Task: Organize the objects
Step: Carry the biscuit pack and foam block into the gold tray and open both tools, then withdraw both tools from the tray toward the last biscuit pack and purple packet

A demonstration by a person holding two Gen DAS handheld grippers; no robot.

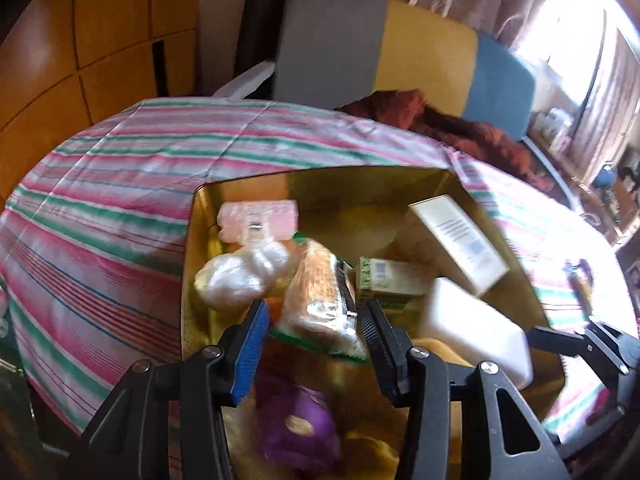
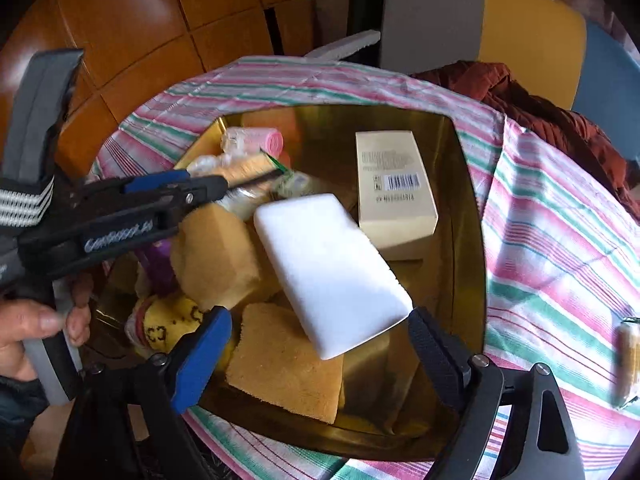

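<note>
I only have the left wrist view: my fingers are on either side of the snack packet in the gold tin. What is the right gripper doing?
Observer: The right gripper is open over the near end of the tin, and the white block lies between its fingers.
Operator: Is anything under that block?
Observer: Yes, a tan sponge lies under its near end.
Operator: What is next to the purple thing below my fingers?
Observer: A yellow cloth with dark print lies just on the near side of the purple thing.
</note>
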